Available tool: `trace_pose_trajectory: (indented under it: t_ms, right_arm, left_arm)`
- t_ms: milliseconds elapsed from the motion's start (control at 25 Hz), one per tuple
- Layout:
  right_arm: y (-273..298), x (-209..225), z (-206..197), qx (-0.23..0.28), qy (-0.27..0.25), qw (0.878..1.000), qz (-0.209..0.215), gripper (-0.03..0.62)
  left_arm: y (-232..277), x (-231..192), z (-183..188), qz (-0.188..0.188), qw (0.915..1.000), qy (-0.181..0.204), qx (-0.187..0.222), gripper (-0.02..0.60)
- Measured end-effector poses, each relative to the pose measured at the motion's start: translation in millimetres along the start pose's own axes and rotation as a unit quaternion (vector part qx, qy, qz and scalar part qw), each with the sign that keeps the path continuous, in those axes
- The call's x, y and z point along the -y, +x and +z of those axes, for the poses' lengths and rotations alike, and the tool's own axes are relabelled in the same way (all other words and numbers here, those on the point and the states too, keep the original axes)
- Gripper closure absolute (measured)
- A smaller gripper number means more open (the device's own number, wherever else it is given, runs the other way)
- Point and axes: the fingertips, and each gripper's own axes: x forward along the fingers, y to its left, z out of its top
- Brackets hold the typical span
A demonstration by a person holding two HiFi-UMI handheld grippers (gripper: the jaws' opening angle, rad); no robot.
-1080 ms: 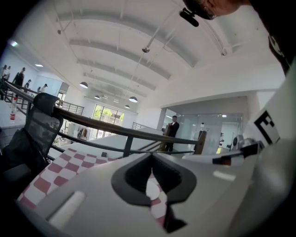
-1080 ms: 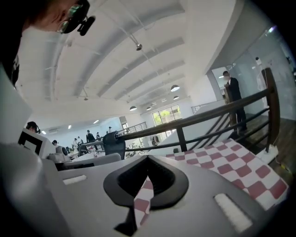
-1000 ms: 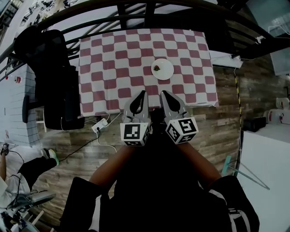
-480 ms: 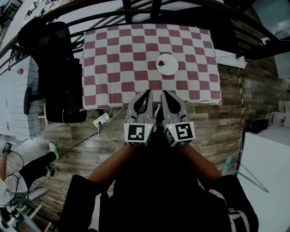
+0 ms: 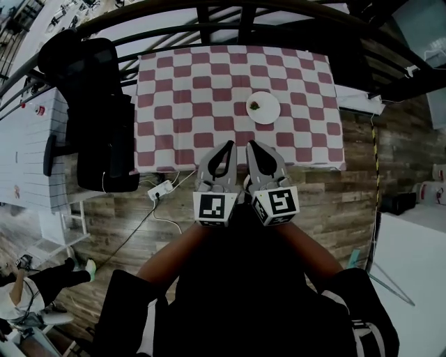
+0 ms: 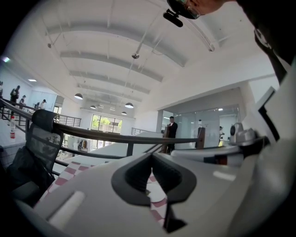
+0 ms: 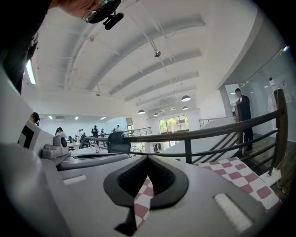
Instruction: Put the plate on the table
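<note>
A white plate (image 5: 263, 107) with a small dark bit of food on it rests on the red-and-white checked tablecloth (image 5: 188, 104), right of the table's middle. My left gripper (image 5: 228, 144) and right gripper (image 5: 249, 144) are held side by side over the wooden floor just before the table's near edge, well short of the plate. Both are shut with nothing in them. In the left gripper view the left gripper (image 6: 151, 156) has its tips together, and only checked cloth shows through the gap behind them. The right gripper view shows the same of the right gripper (image 7: 148, 159).
A black office chair (image 5: 97, 118) stands at the table's left side. A white power strip (image 5: 161, 190) and its cables lie on the floor near the table's front left corner. A dark railing (image 5: 209, 14) runs behind the table. A person (image 5: 35, 293) sits at the lower left.
Both grippers stay shut and side by side, rolled slightly, the right one shifted a little. The head view has swung, so table and plate sit further right in the picture.
</note>
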Motion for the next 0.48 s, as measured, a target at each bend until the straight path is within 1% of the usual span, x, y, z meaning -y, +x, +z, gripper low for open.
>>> trace_pose_trajectory:
  t_ms: [240,480]
  right_arm:
    - [11.3,-11.3,6.4,0.001,-0.016,1.0,0.018,0.597]
    - [16.4,-19.5,5.6,0.0,-0.018,1.0,0.024,0.597]
  left_arm:
    - [-2.1,-12.6,0.5,0.015,0.9999,-0.005,0.003,0.572]
    - [-4.5,-20.1,2.8,0.016,0.9999,-0.003,0.006,0.572]
